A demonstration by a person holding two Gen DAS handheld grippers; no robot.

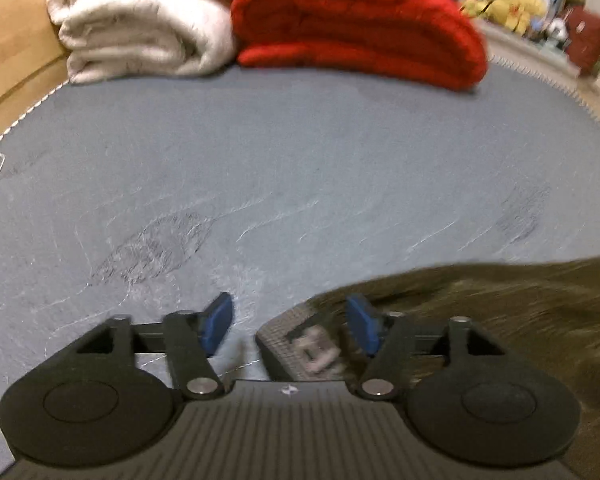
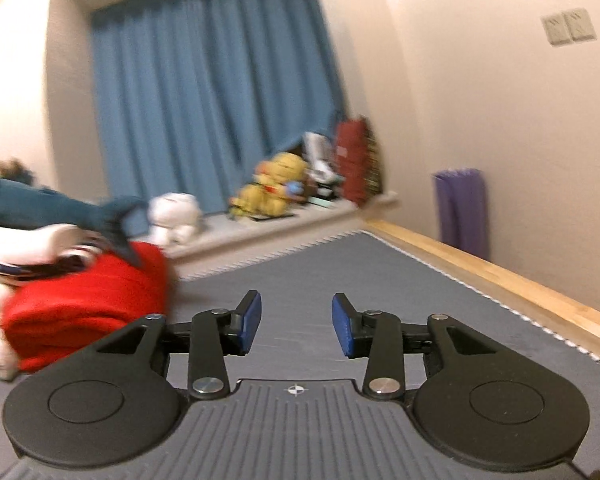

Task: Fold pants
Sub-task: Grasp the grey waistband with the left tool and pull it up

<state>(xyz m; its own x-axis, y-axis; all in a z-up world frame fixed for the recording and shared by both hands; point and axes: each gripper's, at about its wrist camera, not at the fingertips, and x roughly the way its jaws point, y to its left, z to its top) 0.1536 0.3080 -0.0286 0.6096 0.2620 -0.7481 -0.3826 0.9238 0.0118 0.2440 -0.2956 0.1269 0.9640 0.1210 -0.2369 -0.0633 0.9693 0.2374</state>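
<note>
Your left gripper [image 1: 290, 322] stands released, jaws wide. The pants [image 1: 500, 320] lie on the grey mat [image 1: 260, 160] at the right jaw and spread away to the right. The waistband corner [image 1: 300, 340], with its pale tag, sits between the jaws, nearer the right pad, but no pad presses it. That corner looks like your grasp point, so the gripper probably hovers there to pinch it for a fold.

Your right gripper [image 2: 296, 322] is partly parted and empty. It points out across the mat toward the curtain [image 2: 212, 92], so no pants show in its view. The red blanket [image 2: 84, 308] lies left of its jaws, clear of them. Bring it back to the garment's other edge.
</note>
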